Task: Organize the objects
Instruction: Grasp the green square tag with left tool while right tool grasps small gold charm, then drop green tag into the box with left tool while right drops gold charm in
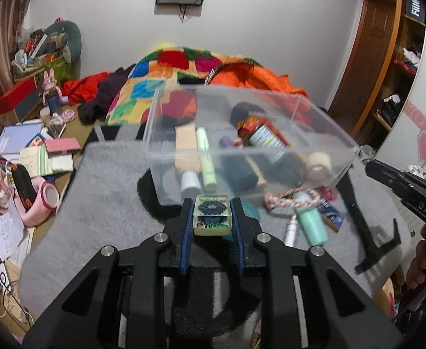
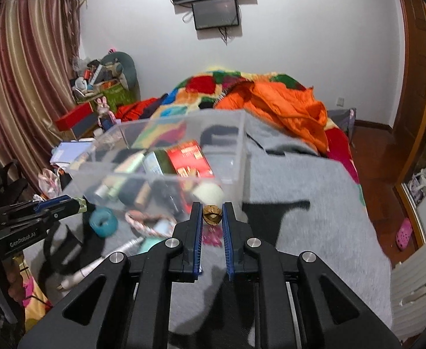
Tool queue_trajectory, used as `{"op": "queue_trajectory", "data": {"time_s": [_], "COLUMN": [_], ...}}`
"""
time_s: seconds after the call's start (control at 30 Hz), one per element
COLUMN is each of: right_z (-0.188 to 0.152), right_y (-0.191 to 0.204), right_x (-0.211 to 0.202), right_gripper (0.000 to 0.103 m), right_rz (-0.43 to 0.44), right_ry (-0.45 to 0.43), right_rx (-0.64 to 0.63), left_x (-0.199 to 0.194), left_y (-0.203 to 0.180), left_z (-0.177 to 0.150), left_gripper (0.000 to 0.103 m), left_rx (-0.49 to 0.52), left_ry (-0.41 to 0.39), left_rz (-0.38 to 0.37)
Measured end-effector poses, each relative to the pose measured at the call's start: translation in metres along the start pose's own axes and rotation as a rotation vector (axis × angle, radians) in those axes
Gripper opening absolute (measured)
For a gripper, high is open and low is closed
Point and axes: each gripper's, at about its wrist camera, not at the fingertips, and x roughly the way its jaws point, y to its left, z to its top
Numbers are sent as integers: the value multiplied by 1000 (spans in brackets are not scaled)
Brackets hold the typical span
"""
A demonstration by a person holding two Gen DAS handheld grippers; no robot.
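A clear plastic bin (image 1: 329, 122) stands on a grey blanket (image 1: 102, 192) and holds bottles, tubes and a tape roll. My left gripper (image 1: 212, 218) is shut on a small clear resin block (image 1: 212, 214) with a dark flower inside, held above the blanket just in front of the bin. My right gripper (image 2: 212, 216) is shut on a small brown nut-like object (image 2: 212, 214), also raised near the bin (image 2: 236, 142). Each gripper shows at the edge of the other's view: the right gripper (image 1: 371, 166) and the left gripper (image 2: 80, 205).
Loose on the blanket in front of the bin lie a pink braided rope (image 1: 288, 199), a mint bottle (image 1: 311, 222), a teal ring (image 2: 104, 221) and a white wand (image 2: 96, 264). Bright bedding (image 2: 285, 104) is heaped behind. A cluttered side table (image 1: 38, 145) stands left.
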Motion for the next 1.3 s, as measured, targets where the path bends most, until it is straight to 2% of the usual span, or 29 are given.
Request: {"op": "queue_trajectory", "data": {"time_s": [0.3, 0.47, 0.7, 1.0, 1.3], "right_z": [24, 36, 47, 43, 39], "right_y": [11, 14, 19, 25, 28], "right_x": [-5, 0, 26, 64, 74], "right_gripper": [12, 12, 12, 12, 12], "right_rz": [22, 24, 42, 40, 30], "right_ry": [-64, -83, -50, 31, 60], "right_rx": [-14, -22, -24, -24, -37], "left_x": [-25, -22, 7, 49, 58], "left_y": [-7, -9, -5, -2, -10], "left_z": [33, 49, 58, 59, 60], "left_gripper": [24, 24, 24, 24, 24], "left_rx": [21, 28, 18, 12, 35], "left_ry": [-99, -124, -80, 3, 21], "left_rz": [-27, -22, -23, -30, -48]}}
